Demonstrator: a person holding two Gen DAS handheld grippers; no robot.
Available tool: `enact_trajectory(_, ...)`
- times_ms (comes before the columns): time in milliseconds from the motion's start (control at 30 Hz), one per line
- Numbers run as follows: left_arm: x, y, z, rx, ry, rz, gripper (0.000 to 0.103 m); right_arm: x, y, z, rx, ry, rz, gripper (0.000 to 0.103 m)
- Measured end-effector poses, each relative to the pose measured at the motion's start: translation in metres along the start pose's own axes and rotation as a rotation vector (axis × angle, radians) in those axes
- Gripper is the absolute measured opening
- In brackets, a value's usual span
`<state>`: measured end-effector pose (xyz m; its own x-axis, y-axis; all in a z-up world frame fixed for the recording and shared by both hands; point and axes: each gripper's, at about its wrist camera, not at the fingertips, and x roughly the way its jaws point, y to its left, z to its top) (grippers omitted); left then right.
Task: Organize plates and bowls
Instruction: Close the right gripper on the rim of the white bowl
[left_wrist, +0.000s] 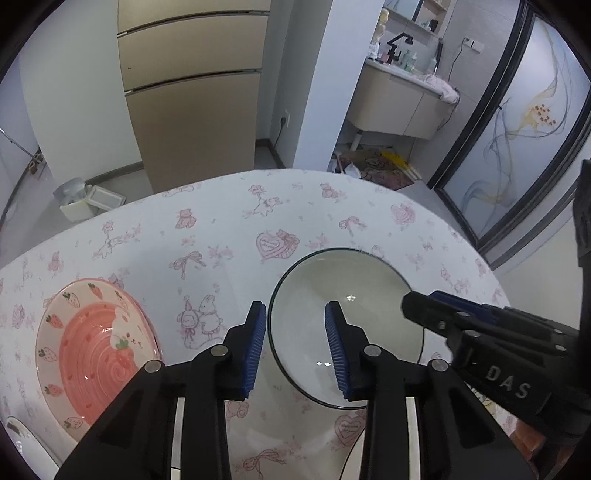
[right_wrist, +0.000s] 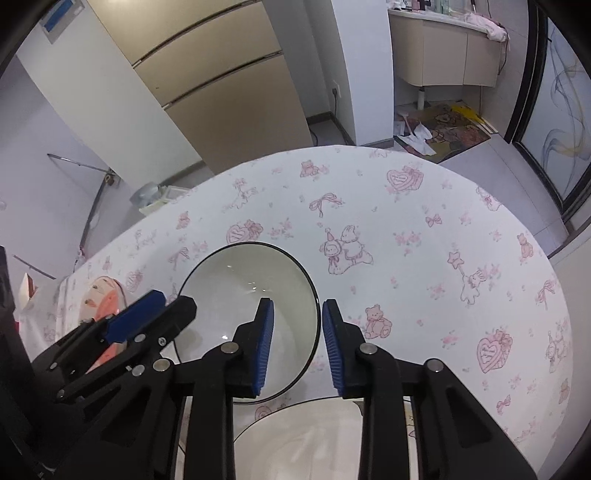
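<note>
A white bowl with a thin dark rim (left_wrist: 343, 295) (right_wrist: 240, 280) sits on the table. My left gripper (left_wrist: 295, 347) is open and straddles its left rim. My right gripper (right_wrist: 298, 343) is open and straddles its right rim; it shows in the left wrist view (left_wrist: 417, 304). A pink strawberry plate (left_wrist: 92, 347) (right_wrist: 103, 295) lies to the left. A white plate with a dark rim (right_wrist: 303, 435) lies under my right gripper at the near edge.
The round table has a white cloth with pink bears and hearts (left_wrist: 221, 229) (right_wrist: 443, 229). Another white dish (left_wrist: 18, 439) peeks in at the lower left. Beyond are a beige fridge (left_wrist: 192, 92) and a washbasin cabinet (left_wrist: 399, 107).
</note>
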<state>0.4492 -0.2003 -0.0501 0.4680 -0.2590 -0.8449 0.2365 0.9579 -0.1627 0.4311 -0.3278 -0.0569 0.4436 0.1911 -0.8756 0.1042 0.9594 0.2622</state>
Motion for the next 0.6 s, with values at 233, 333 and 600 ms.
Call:
enact_trajectory(233, 0.024, 0.004, -0.003, -0.015, 0.067, -0.004, 0.036, 0.019, -0.010, 0.001, 0.023, 0.045, -0.011, 0.027)
enact_trajectory(333, 0.035, -0.001, -0.007, 0.001, 0.084, 0.006, 0.036, 0.031, -0.012, -0.001, 0.027, 0.081, 0.003, 0.023)
enact_trajectory(600, 0.057, -0.006, -0.013, 0.023, 0.128, 0.034, 0.033, 0.050, -0.016, -0.005, 0.047, 0.141, 0.043, 0.014)
